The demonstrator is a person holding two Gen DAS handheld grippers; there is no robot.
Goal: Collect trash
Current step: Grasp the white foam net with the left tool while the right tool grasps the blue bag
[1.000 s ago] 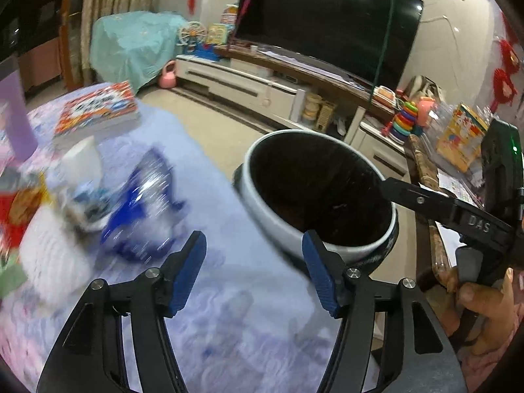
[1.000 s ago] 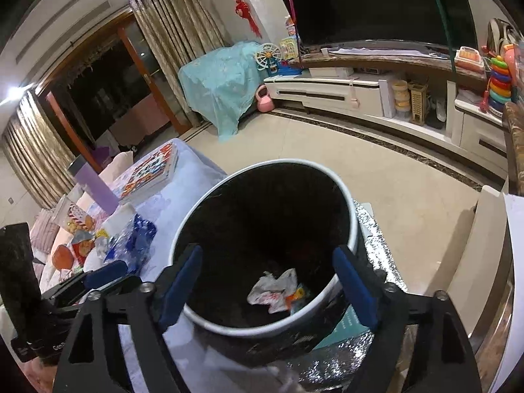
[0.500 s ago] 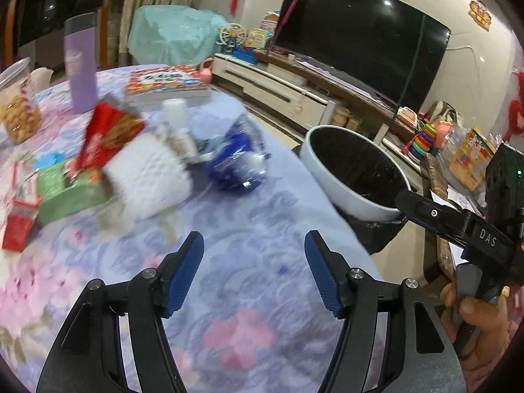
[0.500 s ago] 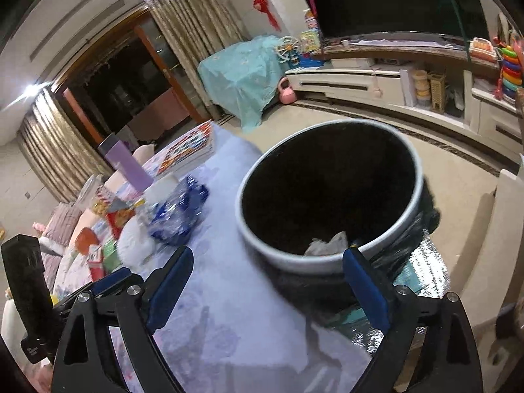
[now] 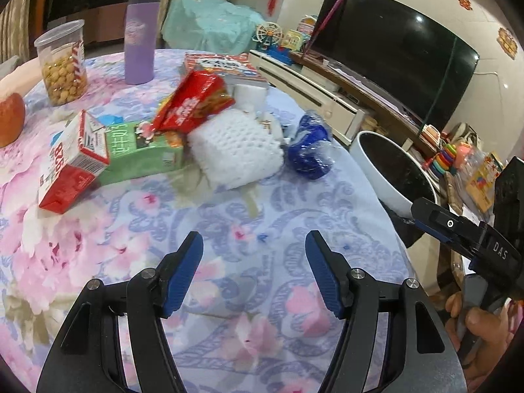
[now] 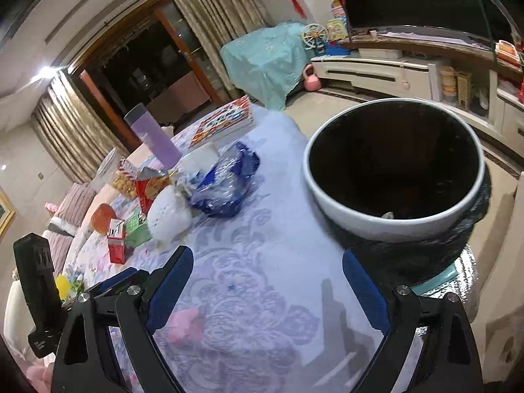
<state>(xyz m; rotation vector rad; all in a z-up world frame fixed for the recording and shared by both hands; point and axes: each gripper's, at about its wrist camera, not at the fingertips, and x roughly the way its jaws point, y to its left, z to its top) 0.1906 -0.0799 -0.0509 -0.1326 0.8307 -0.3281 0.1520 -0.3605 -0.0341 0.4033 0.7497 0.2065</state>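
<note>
From the left wrist view, we hold the left gripper [image 5: 253,262] spread wide and empty over the flowered tablecloth [image 5: 131,229], facing the trash pile, where a blue wrapper [image 5: 309,152] lies nearest the white bin [image 5: 386,180] beyond the table's edge; we judge the next move is a reach to pick one piece. From the right wrist view, our right gripper [image 6: 267,281] hangs equally wide and empty beside that bin [image 6: 393,219], a television cabinet [image 6: 376,72] behind it.
</note>
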